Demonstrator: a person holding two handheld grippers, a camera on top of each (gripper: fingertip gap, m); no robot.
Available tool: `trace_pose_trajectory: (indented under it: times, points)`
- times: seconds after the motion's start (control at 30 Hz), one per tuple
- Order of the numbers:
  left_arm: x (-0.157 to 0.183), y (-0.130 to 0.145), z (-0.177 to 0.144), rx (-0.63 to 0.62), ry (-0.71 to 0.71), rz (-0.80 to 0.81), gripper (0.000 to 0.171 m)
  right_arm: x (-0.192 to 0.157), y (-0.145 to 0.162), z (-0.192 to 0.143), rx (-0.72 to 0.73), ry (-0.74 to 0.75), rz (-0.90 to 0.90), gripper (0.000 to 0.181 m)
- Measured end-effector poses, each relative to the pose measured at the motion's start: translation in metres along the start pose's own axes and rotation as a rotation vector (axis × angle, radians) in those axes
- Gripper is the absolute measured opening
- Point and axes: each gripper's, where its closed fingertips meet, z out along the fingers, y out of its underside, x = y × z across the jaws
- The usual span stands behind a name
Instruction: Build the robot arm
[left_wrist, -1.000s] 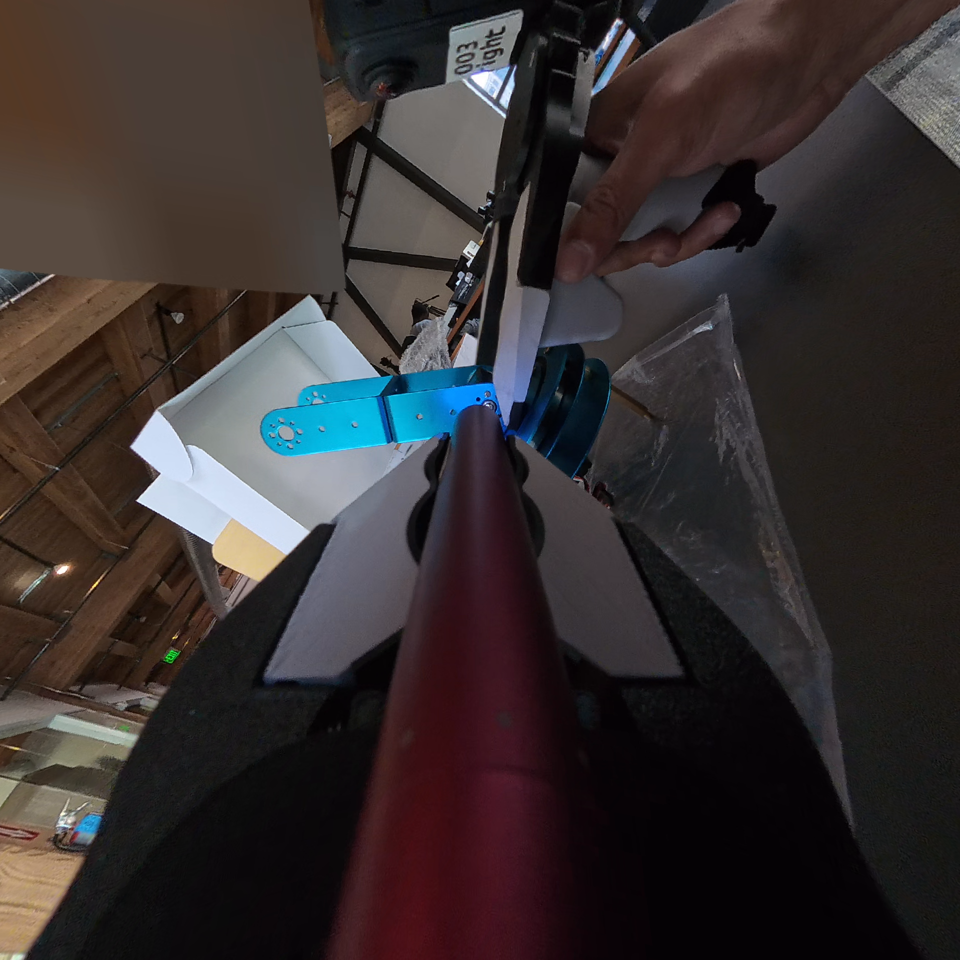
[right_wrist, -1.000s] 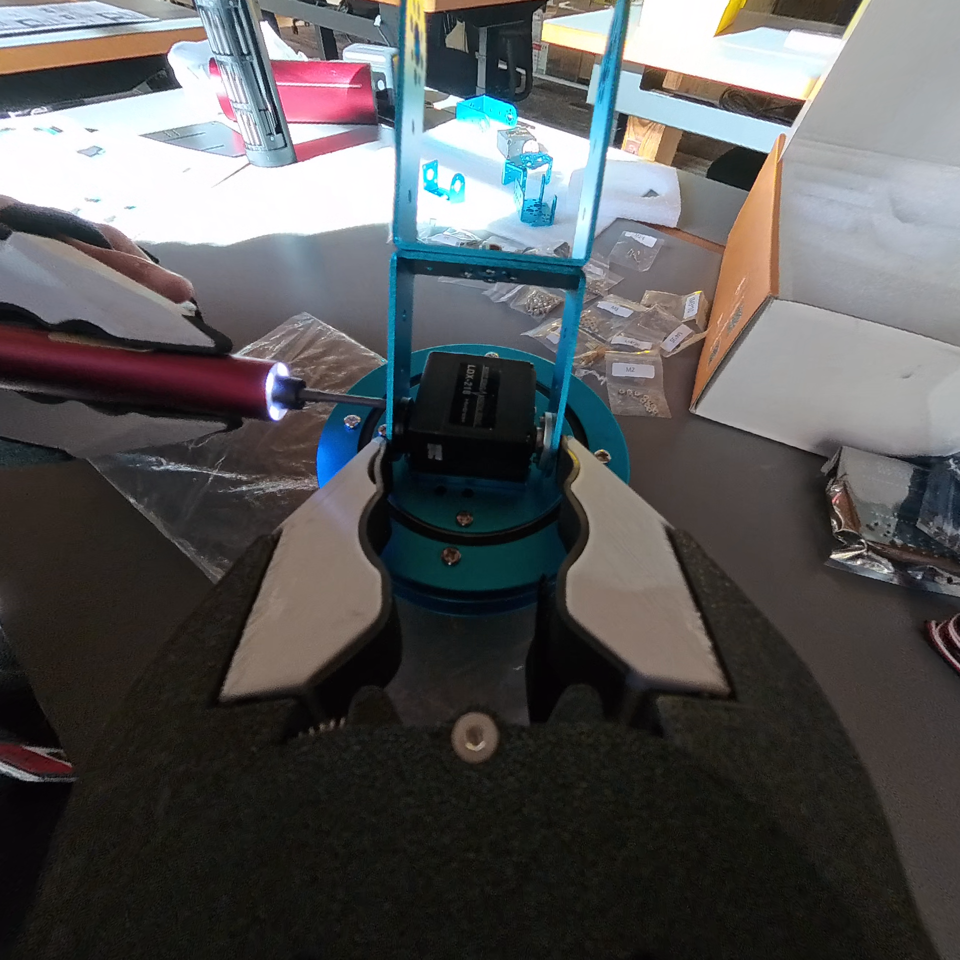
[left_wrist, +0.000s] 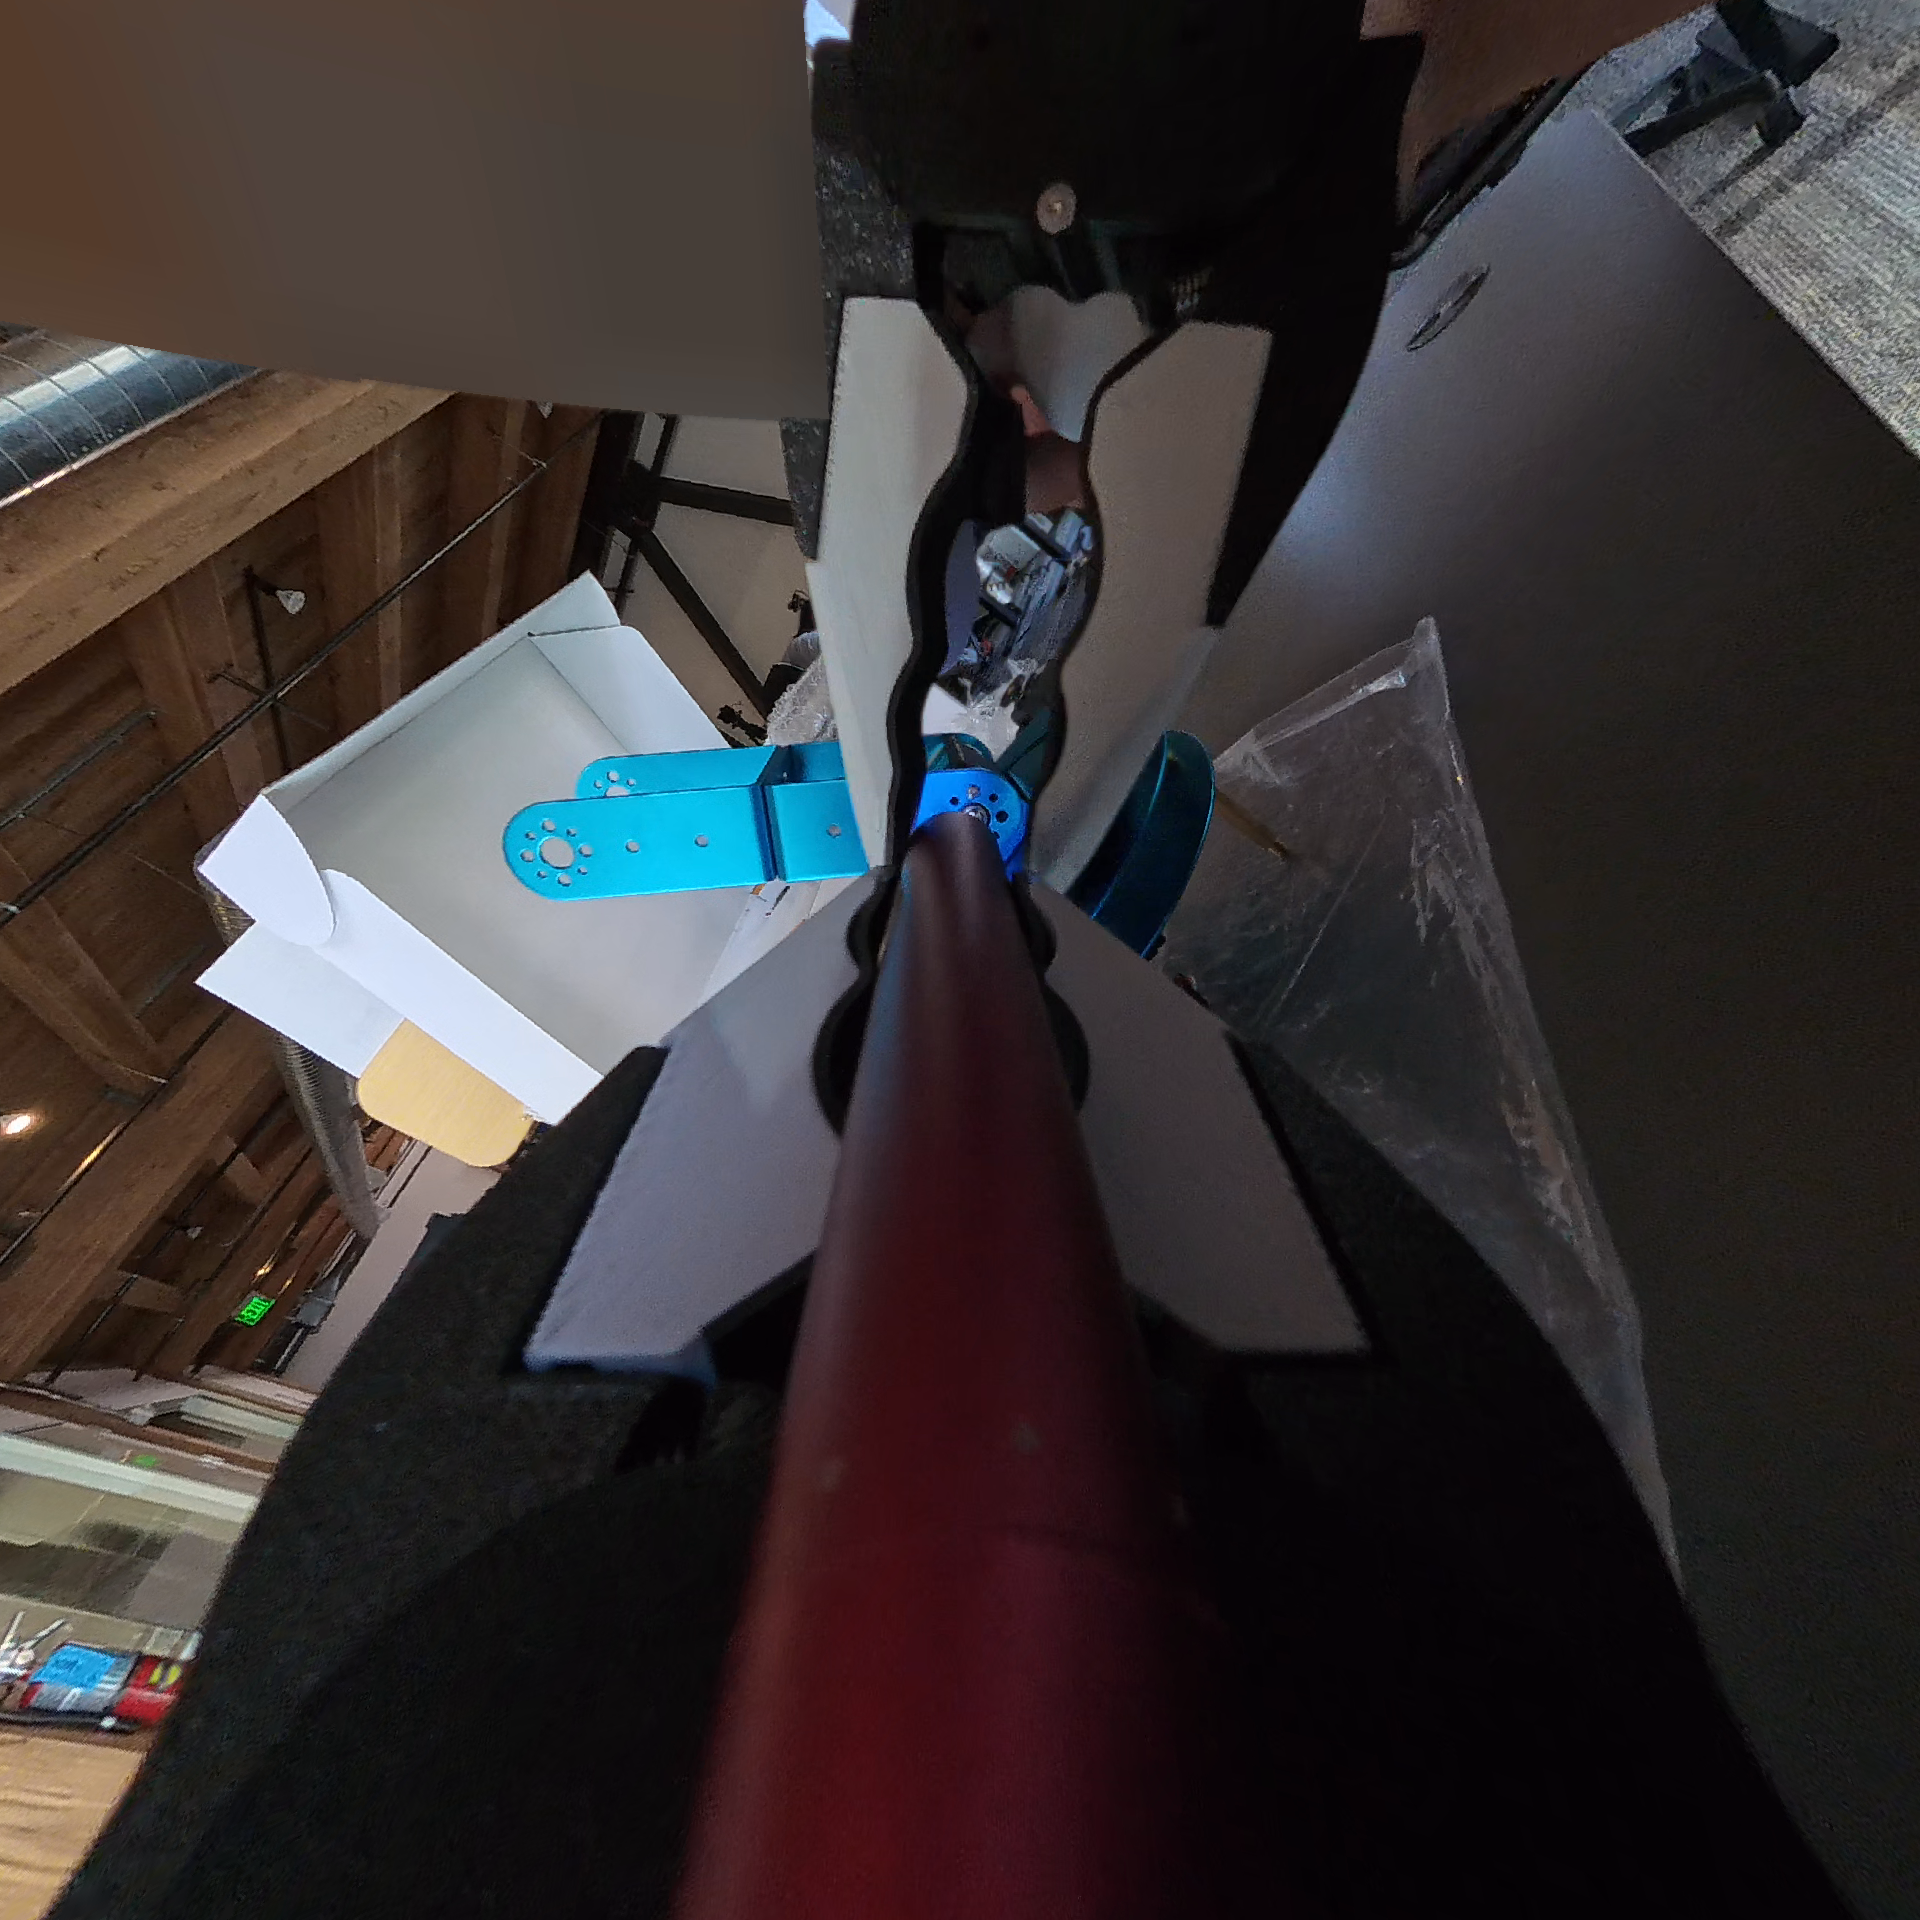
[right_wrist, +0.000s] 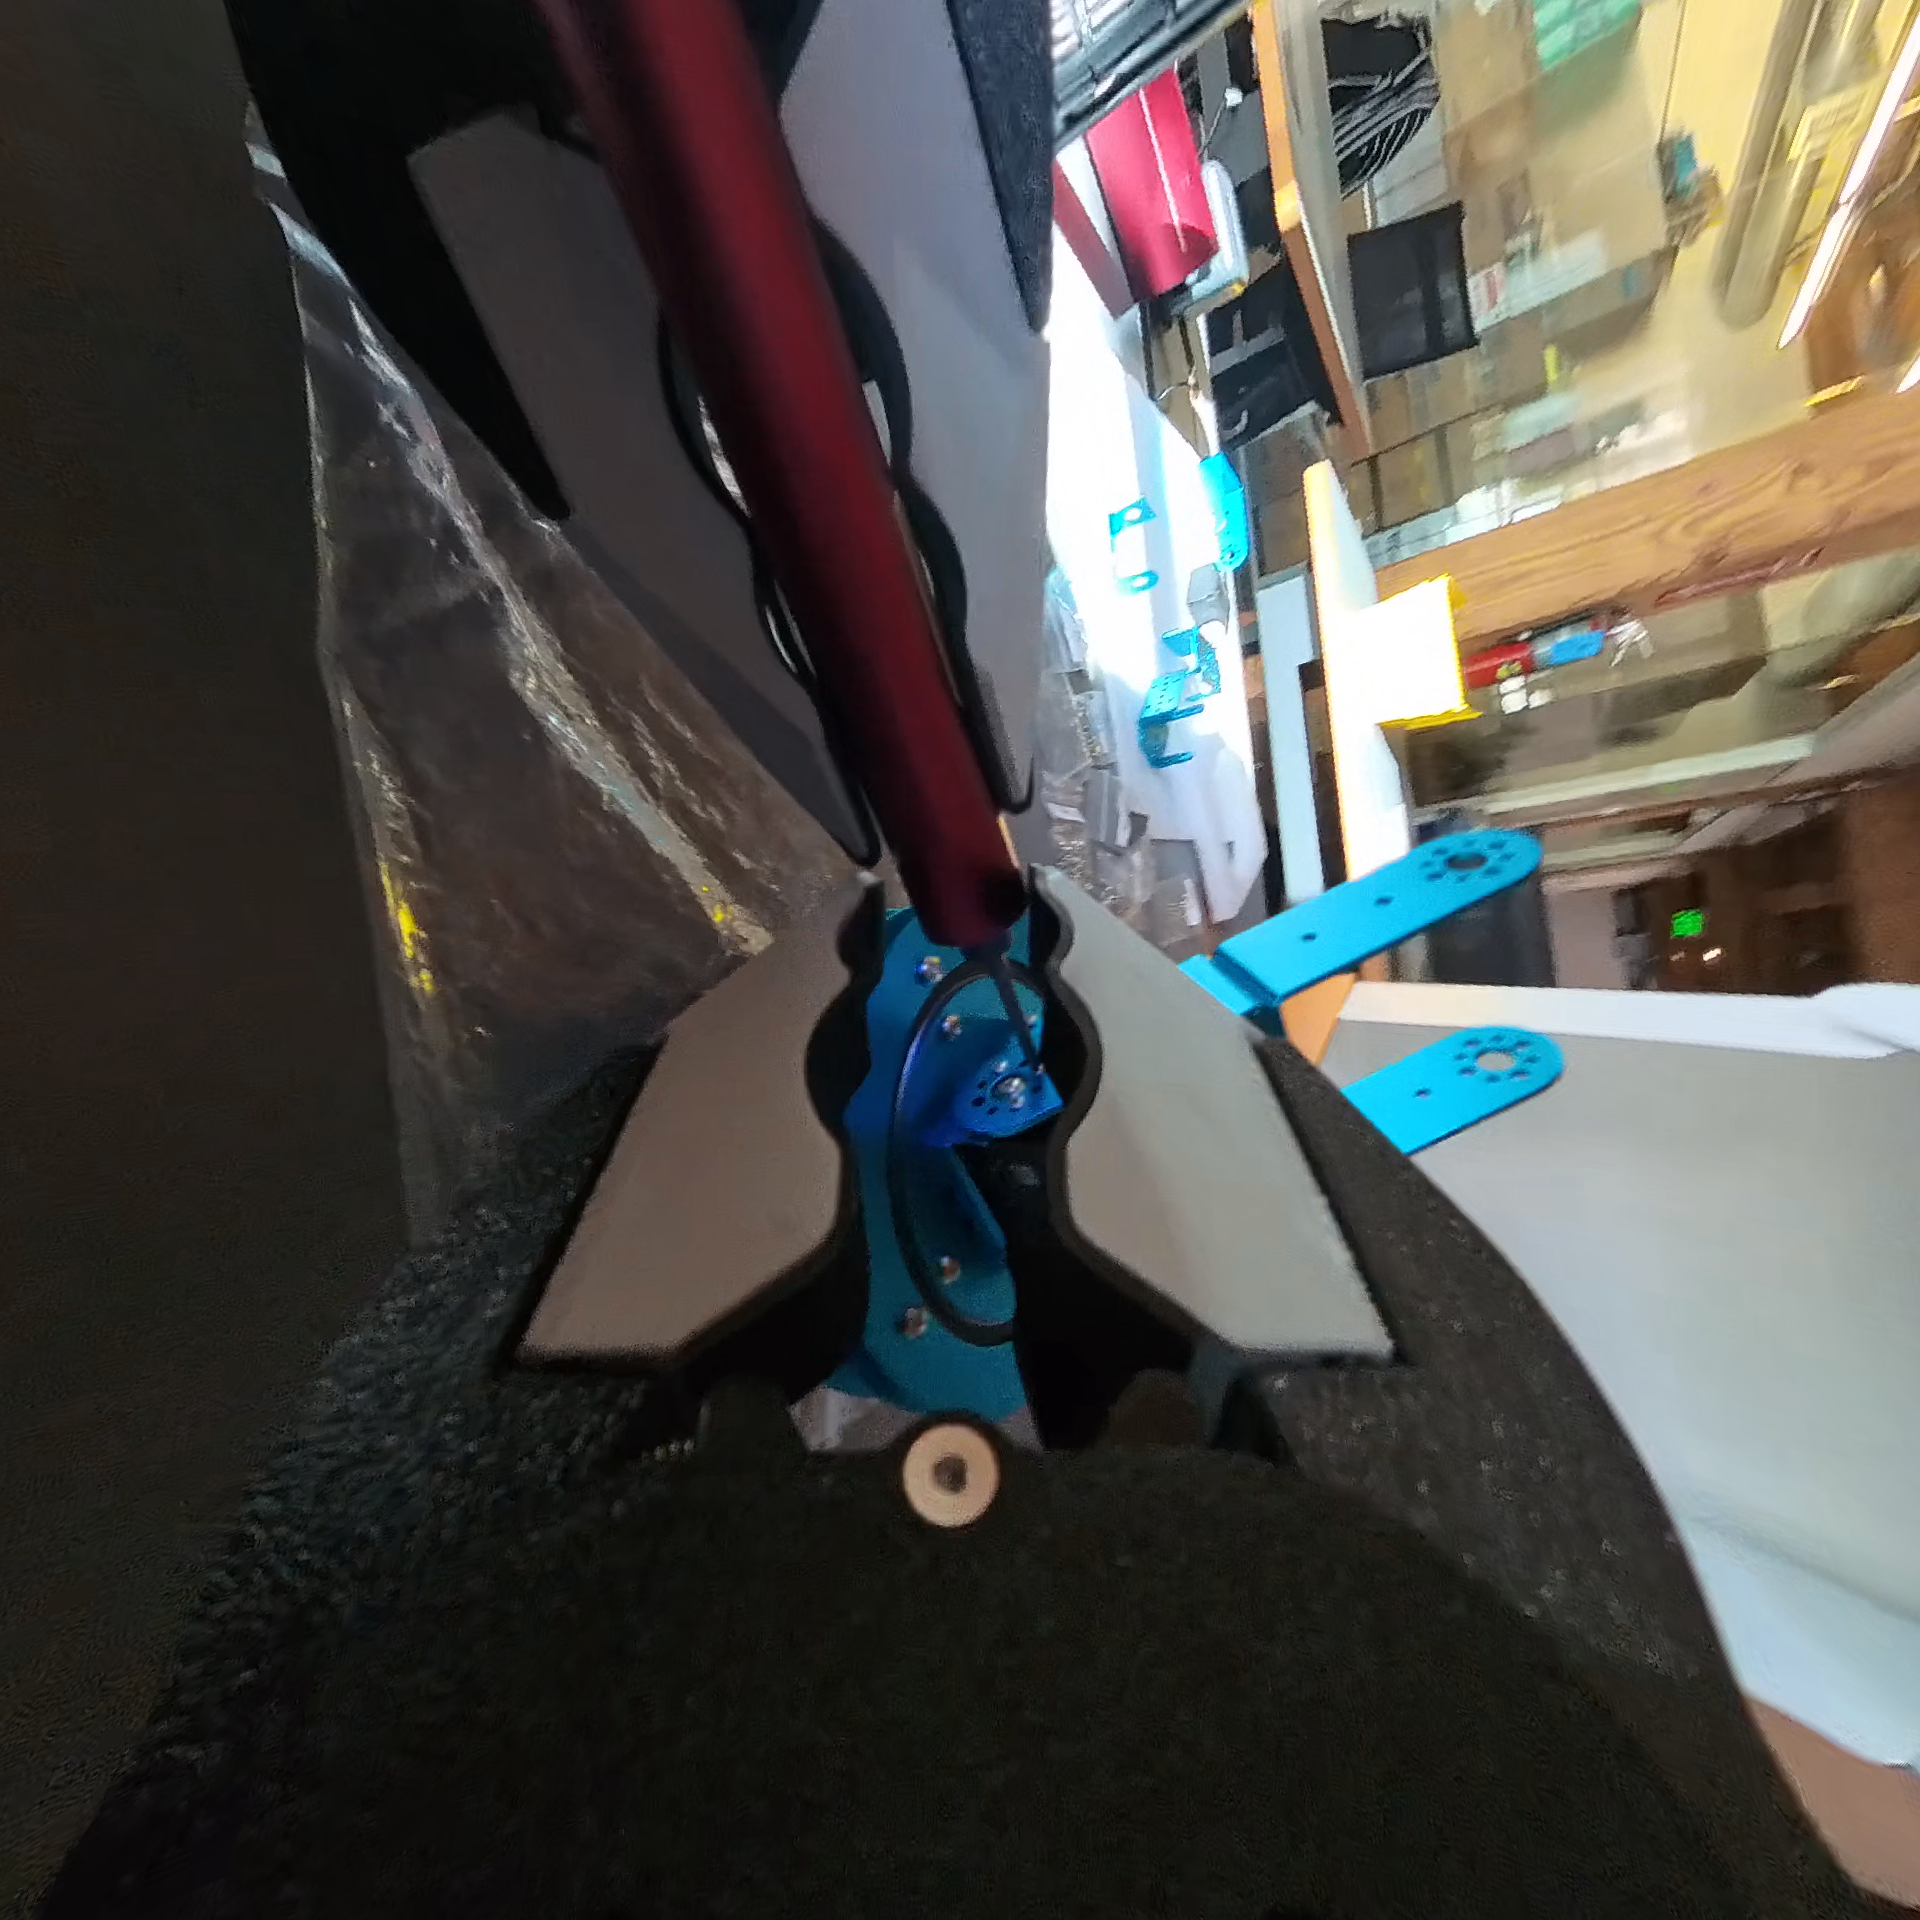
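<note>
My left gripper (left_wrist: 961, 894) is shut on a dark red electric screwdriver (left_wrist: 956, 1351) that runs along its fingers. The bit touches the screw in a blue servo horn (right_wrist: 997, 1091). The horn belongs to a blue servo assembly: a round blue base (right_wrist: 935, 1299), a black servo (right_wrist: 1023, 1179) and a long blue bracket (left_wrist: 665, 842) that stands up from the table. My right gripper (right_wrist: 951, 914) lies on its side and faces the left gripper (right_wrist: 935, 821). Its jaws stand close on either side of the horn end of the assembly. It also shows in the left wrist view (left_wrist: 971, 790).
A clear plastic bag (left_wrist: 1403, 987) lies on the grey table (left_wrist: 1662, 727) beside the base. An open white box (left_wrist: 447, 810) stands behind the bracket. Several loose blue metal parts (right_wrist: 1174, 707) lie farther back on white paper. The tips of both grippers are at nearly the same place. The long blue bracket (left_wrist: 665, 842) sits 6 cm or so from the ends of my right fingers. My right wrist view (right_wrist: 1349, 918) looks at it from another angle.
My right gripper has rolled onto its side, swung round to face the left gripper, and its jaws are narrower. The screwdriver and the assembly have hardly moved.
</note>
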Motion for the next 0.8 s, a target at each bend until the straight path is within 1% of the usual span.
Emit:
trace_pose_trajectory:
  times: [0.03, 0.13, 0.23, 0.37, 0.8]
  points:
    - [0.0002, 0.0, 0.0001, -0.001, -0.001, 0.008, 0.022, 0.002, -0.0018, 0.0, 0.001, 0.016, -0.039, 0.023]
    - [0.0004, 0.0002, 0.0001, -0.006, 0.0, 0.024, 0.022, 0.003, -0.0014, 0.0012, -0.02, 0.016, -0.124, 0.021]
    - [0.0008, -0.0006, 0.0001, -0.018, 0.002, 0.067, 0.023, 0.0022, -0.0008, 0.0006, -0.027, -0.038, -0.099, 0.021]
    - [0.0027, 0.0004, -0.0005, -0.033, -0.004, 0.132, 0.023, 0.0005, 0.0, 0.0005, -0.039, -0.062, -0.102, 0.021]
    - [0.0034, -0.0003, -0.0011, -0.043, 0.0, 0.14, 0.021, -0.0008, -0.0006, 0.0001, -0.029, -0.088, -0.079, 0.022]
